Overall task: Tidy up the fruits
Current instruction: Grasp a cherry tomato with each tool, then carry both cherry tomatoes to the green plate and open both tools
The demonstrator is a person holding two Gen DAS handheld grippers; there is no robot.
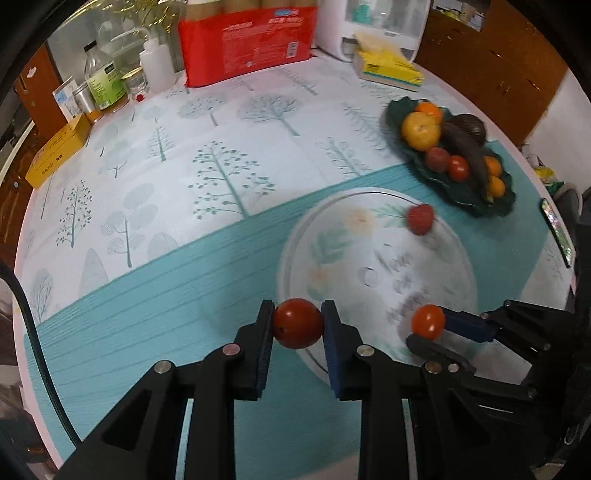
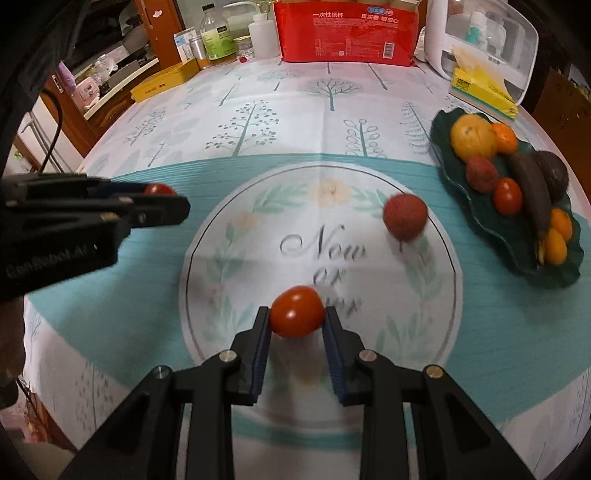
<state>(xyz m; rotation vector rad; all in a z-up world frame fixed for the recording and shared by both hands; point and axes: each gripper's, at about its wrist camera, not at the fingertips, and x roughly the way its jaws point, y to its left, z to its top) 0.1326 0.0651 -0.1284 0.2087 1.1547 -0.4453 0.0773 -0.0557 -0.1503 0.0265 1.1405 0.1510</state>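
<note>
My left gripper is shut on a dark red tomato held above the teal part of the tablecloth; it also shows in the right wrist view at the left. My right gripper is shut on a red tomato over the white circle print; it shows in the left wrist view at the right. A red lychee lies loose on the cloth. A dark green leaf-shaped plate at the right holds oranges, a lychee, a tomato, a dark banana and an avocado.
At the table's back stand a red pack of paper cups, bottles, a yellow box, a yellow tissue box and a white appliance. A phone lies at the right edge.
</note>
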